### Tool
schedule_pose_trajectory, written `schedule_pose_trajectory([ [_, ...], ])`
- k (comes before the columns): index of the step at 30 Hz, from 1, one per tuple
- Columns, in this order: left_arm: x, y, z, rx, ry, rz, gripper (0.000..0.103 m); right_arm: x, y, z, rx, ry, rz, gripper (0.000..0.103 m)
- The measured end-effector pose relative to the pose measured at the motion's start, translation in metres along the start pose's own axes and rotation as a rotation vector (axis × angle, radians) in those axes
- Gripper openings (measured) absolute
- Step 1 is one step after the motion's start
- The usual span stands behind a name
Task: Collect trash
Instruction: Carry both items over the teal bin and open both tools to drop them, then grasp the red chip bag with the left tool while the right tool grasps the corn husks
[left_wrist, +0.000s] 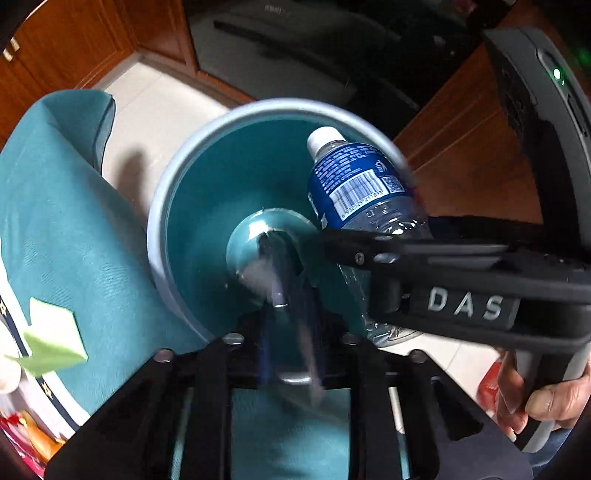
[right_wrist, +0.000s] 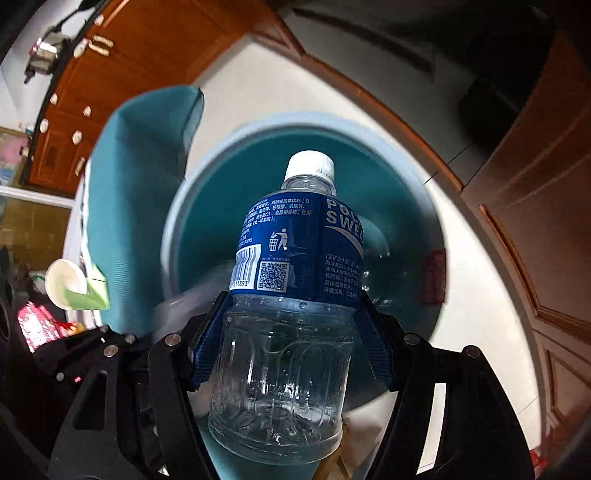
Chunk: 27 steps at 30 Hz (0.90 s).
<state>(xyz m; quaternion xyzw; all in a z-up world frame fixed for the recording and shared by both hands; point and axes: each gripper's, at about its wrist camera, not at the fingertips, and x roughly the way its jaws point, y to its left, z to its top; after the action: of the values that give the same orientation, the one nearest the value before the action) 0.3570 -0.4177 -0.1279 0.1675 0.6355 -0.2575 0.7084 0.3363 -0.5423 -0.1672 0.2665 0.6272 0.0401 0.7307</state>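
Clear plastic bottle (left_wrist: 364, 192) at two o'clock over the teal bin (left_wrist: 192, 206), clamped by the right gripper (left_wrist: 373, 254); left gripper (left_wrist: 288, 314) part open, a blurred item between, contact unclear.

Same bottle (right_wrist: 284, 295) dead centre, right gripper (right_wrist: 291, 332) closed on its ribbed body below the label. Probably light, empty, crushable, slick; best held mid-body.

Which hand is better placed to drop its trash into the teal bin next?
Right. Its fingers clamp the capped bottle over the teal bin, while the left gripper shows only a blur.
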Motion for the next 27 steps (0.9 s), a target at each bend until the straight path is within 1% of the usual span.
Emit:
schedule_pose_trajectory([
  [1, 0.003, 0.001, 0.001, 0.002, 0.005, 0.01, 0.043, 0.005, -0.002, 0.0, -0.003, 0.01, -0.001, 0.065],
  [3, 0.002, -0.002, 0.004, 0.026, -0.008, 0.017, 0.049, 0.015, -0.003, 0.0, -0.001, 0.028, -0.005, 0.065],
  [5, -0.002, -0.003, -0.003, 0.046, -0.016, 0.039, 0.06, 0.023, -0.006, -0.001, -0.002, 0.039, -0.004, 0.065],
  [7, -0.009, -0.007, -0.008, 0.063, -0.027, 0.051, 0.061, 0.027, -0.009, -0.001, 0.005, 0.053, 0.003, 0.069],
  [9, -0.016, -0.006, -0.017, 0.076, -0.038, 0.051, 0.062, 0.023, -0.012, -0.005, 0.022, 0.056, 0.022, 0.082],
  [12, -0.031, -0.009, -0.029, 0.069, -0.058, 0.049, 0.063, 0.011, -0.014, -0.012, 0.036, 0.037, 0.033, 0.083],
  [15, -0.054, -0.004, -0.043, 0.051, -0.091, 0.032, 0.063, -0.003, -0.009, -0.018, 0.03, 0.009, -0.002, 0.083],
  [18, -0.077, 0.002, -0.06, 0.027, -0.124, 0.013, 0.065, -0.027, -0.004, -0.035, 0.008, -0.022, -0.023, 0.088],
  [20, -0.099, 0.008, -0.079, 0.015, -0.163, 0.009, 0.068, -0.04, 0.006, -0.044, -0.011, -0.046, -0.028, 0.089],
  [21, -0.11, 0.011, -0.091, 0.008, -0.181, 0.009, 0.069, -0.051, 0.012, -0.054, -0.023, -0.059, -0.025, 0.089],
  [23, -0.128, 0.014, -0.112, -0.004, -0.211, 0.007, 0.075, -0.068, 0.018, -0.071, -0.036, -0.078, -0.012, 0.091],
  [24, -0.135, 0.016, -0.119, -0.007, -0.223, 0.006, 0.075, -0.075, 0.023, -0.077, -0.045, -0.089, -0.006, 0.093],
  [27, -0.16, 0.028, -0.157, -0.021, -0.267, 0.003, 0.077, -0.092, 0.041, -0.107, -0.086, -0.12, 0.0, 0.094],
])
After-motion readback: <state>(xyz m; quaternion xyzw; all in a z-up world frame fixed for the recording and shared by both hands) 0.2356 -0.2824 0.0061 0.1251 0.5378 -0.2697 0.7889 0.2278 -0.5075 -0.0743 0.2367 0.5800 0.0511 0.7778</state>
